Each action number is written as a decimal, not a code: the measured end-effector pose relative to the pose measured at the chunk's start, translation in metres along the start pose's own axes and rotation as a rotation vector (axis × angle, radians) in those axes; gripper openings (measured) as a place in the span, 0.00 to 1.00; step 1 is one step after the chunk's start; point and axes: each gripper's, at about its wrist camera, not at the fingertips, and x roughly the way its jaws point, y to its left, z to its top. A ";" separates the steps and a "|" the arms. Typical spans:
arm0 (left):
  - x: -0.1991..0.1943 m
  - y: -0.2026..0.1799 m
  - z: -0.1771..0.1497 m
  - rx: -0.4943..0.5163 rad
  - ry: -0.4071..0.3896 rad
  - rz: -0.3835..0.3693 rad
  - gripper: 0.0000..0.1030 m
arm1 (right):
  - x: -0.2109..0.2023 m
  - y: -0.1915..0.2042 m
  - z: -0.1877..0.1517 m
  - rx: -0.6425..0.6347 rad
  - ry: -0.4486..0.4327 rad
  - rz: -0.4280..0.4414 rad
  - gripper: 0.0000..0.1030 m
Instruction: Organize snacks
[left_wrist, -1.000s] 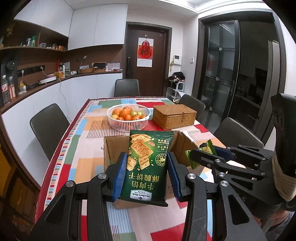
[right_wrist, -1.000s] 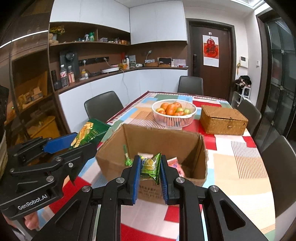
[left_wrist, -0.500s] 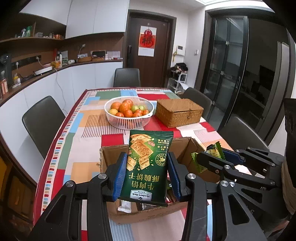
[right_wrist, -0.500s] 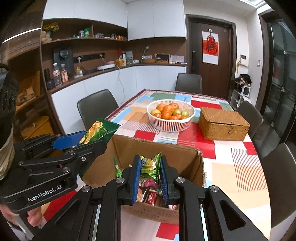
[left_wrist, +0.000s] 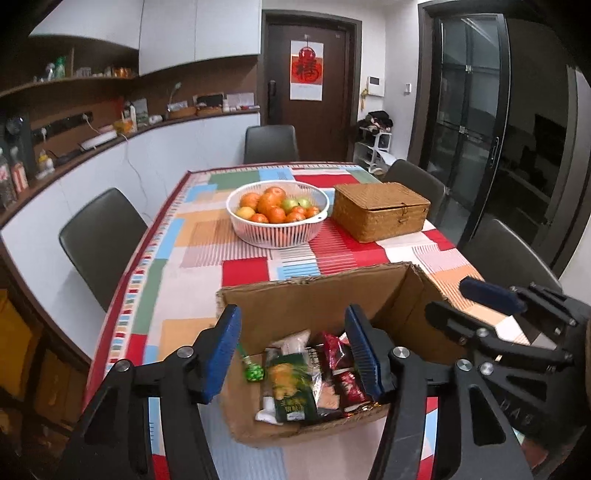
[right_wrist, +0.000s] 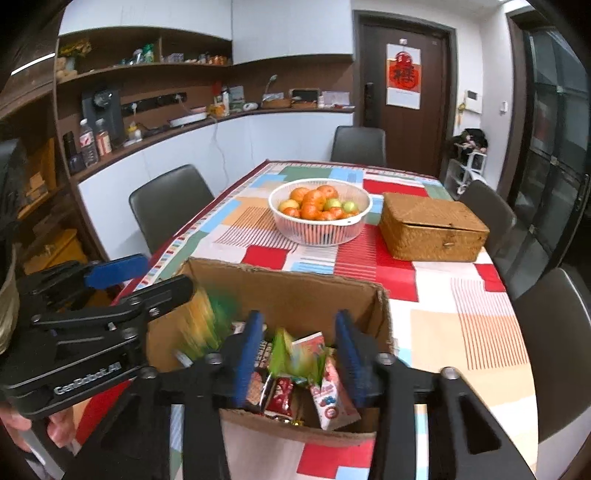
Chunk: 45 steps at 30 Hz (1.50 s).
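An open cardboard box (left_wrist: 321, 291) sits at the near end of the table and holds several snack packets. My left gripper (left_wrist: 295, 354) is open and empty above the box; the green cracker bag (left_wrist: 290, 391) lies inside it below the fingers. My right gripper (right_wrist: 297, 354) is open over the box (right_wrist: 295, 291); the small green snack packet (right_wrist: 291, 356) is blurred between the open fingers, dropping onto the other snacks. The right gripper also shows at the right of the left wrist view (left_wrist: 476, 302), open.
A white basket of oranges and apples (left_wrist: 277, 213) and a closed wicker box (left_wrist: 380, 210) stand on the patchwork tablecloth (left_wrist: 192, 266) beyond the cardboard box. Dark chairs (left_wrist: 101, 236) surround the table. A counter runs along the left wall.
Both grippers have opened. The green cracker bag left the left gripper and now lies in the box; the small green packet has left the right gripper and is falling in.
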 end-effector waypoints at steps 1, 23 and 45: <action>-0.006 0.000 -0.003 0.006 -0.010 0.011 0.60 | -0.004 0.000 -0.002 -0.002 -0.007 -0.009 0.43; -0.132 -0.016 -0.086 0.012 -0.194 0.132 0.95 | -0.124 0.015 -0.081 -0.002 -0.149 -0.115 0.80; -0.174 -0.021 -0.113 0.010 -0.213 0.154 1.00 | -0.170 0.031 -0.111 0.016 -0.195 -0.120 0.85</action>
